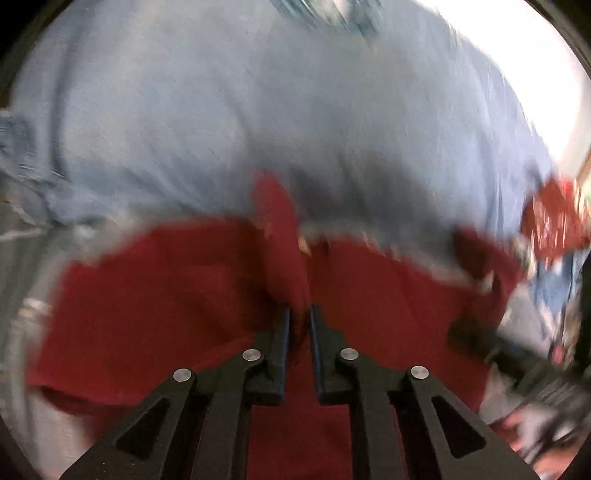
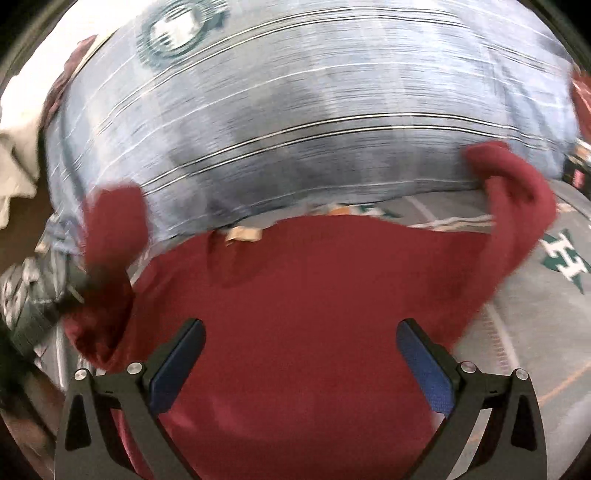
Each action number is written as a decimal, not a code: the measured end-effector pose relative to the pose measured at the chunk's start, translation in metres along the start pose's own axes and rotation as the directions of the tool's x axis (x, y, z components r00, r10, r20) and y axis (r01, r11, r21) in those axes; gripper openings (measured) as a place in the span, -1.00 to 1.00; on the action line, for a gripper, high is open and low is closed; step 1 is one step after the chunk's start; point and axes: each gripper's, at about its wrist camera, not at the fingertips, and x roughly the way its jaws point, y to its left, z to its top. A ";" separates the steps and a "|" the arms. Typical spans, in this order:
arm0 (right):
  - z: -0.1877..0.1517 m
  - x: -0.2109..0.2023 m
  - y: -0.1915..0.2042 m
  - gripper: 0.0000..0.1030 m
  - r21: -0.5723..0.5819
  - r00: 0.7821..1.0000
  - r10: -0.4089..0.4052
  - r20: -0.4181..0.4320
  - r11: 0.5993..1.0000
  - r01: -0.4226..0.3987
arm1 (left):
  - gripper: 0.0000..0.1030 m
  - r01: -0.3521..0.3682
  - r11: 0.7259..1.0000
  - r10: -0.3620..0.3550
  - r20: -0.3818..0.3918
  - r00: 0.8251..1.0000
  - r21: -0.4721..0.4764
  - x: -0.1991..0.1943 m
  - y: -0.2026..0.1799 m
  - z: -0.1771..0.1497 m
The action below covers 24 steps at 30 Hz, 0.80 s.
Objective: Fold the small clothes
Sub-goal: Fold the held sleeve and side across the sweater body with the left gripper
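Left claw (image 1: 299, 314): jaws drawn almost together, pinching a raised ridge of the red garment (image 1: 177, 295) between the fingertips.
Right claw (image 2: 301, 332): jaws spread wide, nothing between the blue pads (image 2: 424, 362); it hangs over the middle of the red garment (image 2: 295, 314) and whether the tips touch the cloth cannot be told.
Red garment: spread on the bed, its far edge next to the pale blue pillow; a small tan label (image 2: 242, 233) shows at that far edge. In the right wrist view one sleeve-like end (image 2: 517, 192) curls up against the pillow on the right, and another red flap (image 2: 114, 218) stands up on the left, beside a blurred dark shape that may be the other claw.
Pillow (image 2: 314, 110): pale blue check with dark and white stripes and a green-and-white round emblem (image 2: 177, 33), lying across the head of the bed behind the garment.
Bed cover (image 2: 535, 314): grey, with green-and-white lettering (image 2: 565, 258) near its right edge.
Other cloth: something red and patterned (image 1: 554, 218) at the right edge of the left wrist view, too blurred to name.
Sharpness: both views are smeared by motion.
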 end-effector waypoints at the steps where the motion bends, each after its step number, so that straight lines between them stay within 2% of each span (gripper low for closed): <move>1: 0.002 -0.001 -0.008 1.00 0.015 1.000 -0.011 0.003 1.000 0.011 | -0.59 -0.006 1.000 0.006 -0.025 1.000 0.030 0.012 -0.007 -0.006; 2: 0.003 -0.001 -0.017 0.99 0.032 1.000 -0.018 0.002 0.999 0.018 | -0.49 0.003 0.999 -0.001 -0.041 0.999 0.050 0.018 -0.010 -0.007; 4: 0.005 -0.002 -0.028 0.99 0.053 1.000 -0.012 -0.007 0.999 0.013 | -0.18 0.029 0.997 -0.025 -0.057 0.998 0.077 0.015 -0.013 -0.005; 5: 0.005 -0.002 -0.031 0.99 0.057 1.000 -0.005 -0.010 0.998 0.006 | 0.12 0.040 0.995 -0.035 -0.062 0.997 0.087 0.007 -0.011 -0.003; 6: 0.005 -0.003 -0.032 0.99 0.055 1.000 0.001 -0.010 0.999 0.000 | 0.24 0.052 0.994 -0.047 -0.052 0.998 0.093 -0.006 -0.010 -0.002; 7: 0.004 -0.004 -0.031 0.99 0.051 1.000 0.003 -0.007 0.999 -0.003 | 0.26 0.054 0.994 -0.052 -0.031 0.998 0.097 -0.024 -0.004 -0.003; 9: 0.006 -0.004 -0.029 1.00 0.049 1.000 0.010 0.004 0.999 -0.011 | 0.39 0.018 0.993 -0.020 0.020 1.000 0.112 -0.056 0.013 -0.005; 11: 0.007 -0.005 -0.027 1.00 0.054 0.999 0.031 0.025 0.998 -0.032 | 0.43 -0.089 0.991 0.082 0.075 0.994 0.101 -0.081 0.029 -0.009; 13: 0.009 -0.003 -0.023 1.00 0.057 0.998 0.046 0.033 0.997 -0.048 | 0.43 -0.209 0.976 0.200 0.122 0.972 0.058 -0.090 0.052 -0.011; 15: 0.014 0.003 -0.017 1.00 0.045 0.998 0.055 0.023 0.997 -0.056 | 0.43 -0.291 0.957 0.289 0.121 0.949 -0.007 -0.083 0.080 -0.014; 17: 0.022 0.013 -0.003 0.99 -0.003 0.998 0.064 0.024 0.998 -0.064 | 0.41 -0.306 0.949 0.312 0.079 0.947 -0.082 -0.071 0.104 -0.017; 19: 0.031 0.025 0.009 0.98 -0.054 0.999 0.048 0.020 0.997 -0.047 | 0.41 -0.275 0.949 0.284 0.041 0.958 -0.156 -0.060 0.126 -0.019; 21: 0.041 0.046 0.022 0.92 -0.108 1.000 0.024 -0.013 0.994 -0.026 | 0.40 -0.274 0.945 0.284 0.031 0.958 -0.181 -0.054 0.139 -0.019; 22: 0.044 0.058 0.027 0.80 -0.135 0.999 0.018 -0.036 0.991 -0.023 | 0.40 -0.274 0.944 0.286 0.044 0.957 -0.186 -0.054 0.142 -0.017; 24: 0.045 0.088 0.036 0.33 -0.190 0.994 -0.021 -0.108 0.982 0.000 | 0.40 -0.275 0.939 0.295 0.071 0.953 -0.206 -0.058 0.149 -0.017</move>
